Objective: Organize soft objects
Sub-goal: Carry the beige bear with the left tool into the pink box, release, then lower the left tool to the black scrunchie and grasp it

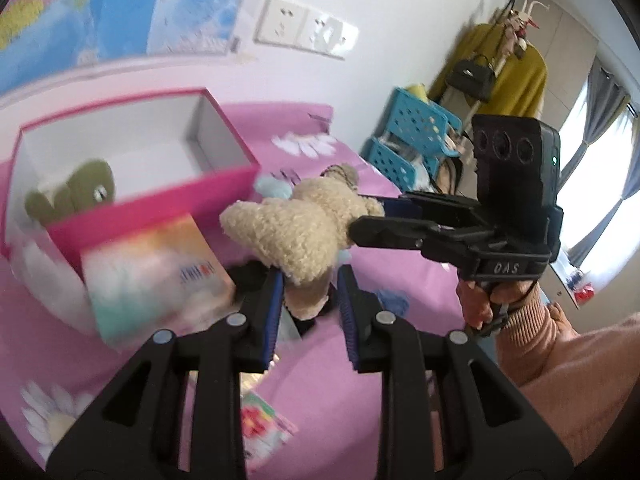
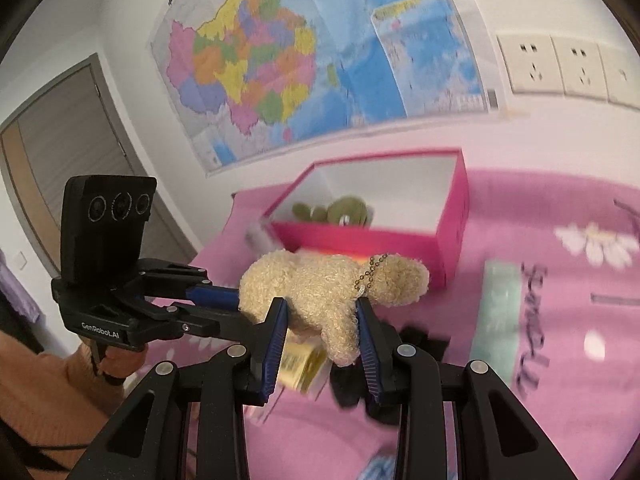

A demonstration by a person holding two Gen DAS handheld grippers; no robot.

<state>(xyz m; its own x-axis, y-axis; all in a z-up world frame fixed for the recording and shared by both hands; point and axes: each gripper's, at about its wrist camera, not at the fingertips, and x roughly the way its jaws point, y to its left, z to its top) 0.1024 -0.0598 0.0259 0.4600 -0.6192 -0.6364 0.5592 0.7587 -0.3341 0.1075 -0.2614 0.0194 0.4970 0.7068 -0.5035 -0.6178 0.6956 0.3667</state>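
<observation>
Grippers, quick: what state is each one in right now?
Left gripper: closed on one end of the beige fuzzy plush toy.
Right gripper: closed on the same toy's other end.

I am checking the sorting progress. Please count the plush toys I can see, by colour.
Beige plush toy, held by both hand-held grippers: 1
Green plush toy, in the pink box: 1
Total: 2

The pink box (image 1: 160,204) wall half hides a blurred green plush (image 1: 76,192).
</observation>
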